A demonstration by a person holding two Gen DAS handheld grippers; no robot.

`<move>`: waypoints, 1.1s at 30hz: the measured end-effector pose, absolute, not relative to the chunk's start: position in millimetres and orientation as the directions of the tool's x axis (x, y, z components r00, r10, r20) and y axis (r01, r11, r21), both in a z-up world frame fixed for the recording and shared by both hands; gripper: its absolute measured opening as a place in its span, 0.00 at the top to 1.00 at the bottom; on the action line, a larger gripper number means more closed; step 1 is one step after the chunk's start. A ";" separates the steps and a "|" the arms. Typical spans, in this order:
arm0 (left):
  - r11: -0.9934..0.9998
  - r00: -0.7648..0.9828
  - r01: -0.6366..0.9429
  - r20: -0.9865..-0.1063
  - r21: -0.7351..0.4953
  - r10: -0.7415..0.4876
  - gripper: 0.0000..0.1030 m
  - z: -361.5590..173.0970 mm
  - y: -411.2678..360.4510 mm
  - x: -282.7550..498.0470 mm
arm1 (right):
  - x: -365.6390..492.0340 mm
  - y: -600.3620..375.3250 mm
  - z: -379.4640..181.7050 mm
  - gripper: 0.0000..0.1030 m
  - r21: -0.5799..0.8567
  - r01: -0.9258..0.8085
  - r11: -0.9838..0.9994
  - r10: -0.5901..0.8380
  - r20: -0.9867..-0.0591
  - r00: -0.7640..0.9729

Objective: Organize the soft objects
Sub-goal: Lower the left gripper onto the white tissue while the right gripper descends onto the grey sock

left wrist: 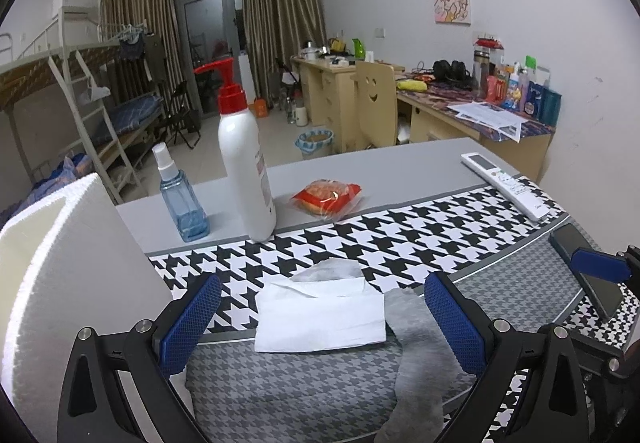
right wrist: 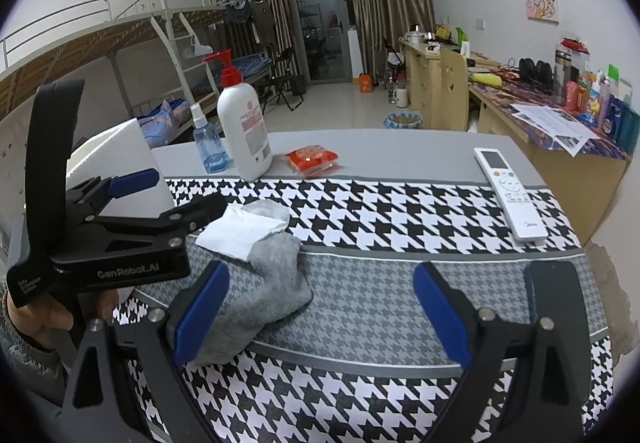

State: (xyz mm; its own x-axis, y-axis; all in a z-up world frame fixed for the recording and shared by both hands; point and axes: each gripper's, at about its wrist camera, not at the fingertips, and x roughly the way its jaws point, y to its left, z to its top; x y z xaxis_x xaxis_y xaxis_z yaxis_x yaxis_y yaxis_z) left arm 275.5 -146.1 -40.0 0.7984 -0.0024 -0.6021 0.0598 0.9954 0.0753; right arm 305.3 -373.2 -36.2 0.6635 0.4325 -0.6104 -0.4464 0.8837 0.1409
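Note:
A folded white tissue lies on the houndstooth cloth, its right edge resting against a grey sock. My left gripper stands open with the tissue and the sock's top between its blue pads, not touching either. In the right wrist view the same tissue sits beyond the sock. My right gripper is open over the grey patterned band; its left pad is close to the sock and nothing is held. The left gripper shows there from the side, in a person's hand.
A white foam block stands at the left. Behind the cloth stand a white pump bottle and a blue spray bottle, with a red snack packet beside them. A white remote and a dark phone lie at the right.

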 end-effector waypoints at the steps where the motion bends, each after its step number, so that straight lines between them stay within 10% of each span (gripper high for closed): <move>1: 0.995 0.796 0.059 -0.605 0.074 -0.002 0.01 -41.1 -145.4 276.5 | 306.2 -372.4 -37.5 0.07 0.140 -0.448 0.883 0.433 -0.614 0.660; 33: 1.000 0.695 0.003 -0.719 0.018 0.011 0.12 -82.1 -121.6 307.5 | 326.4 -329.4 -71.8 0.07 0.110 -0.550 0.828 0.455 -0.704 0.545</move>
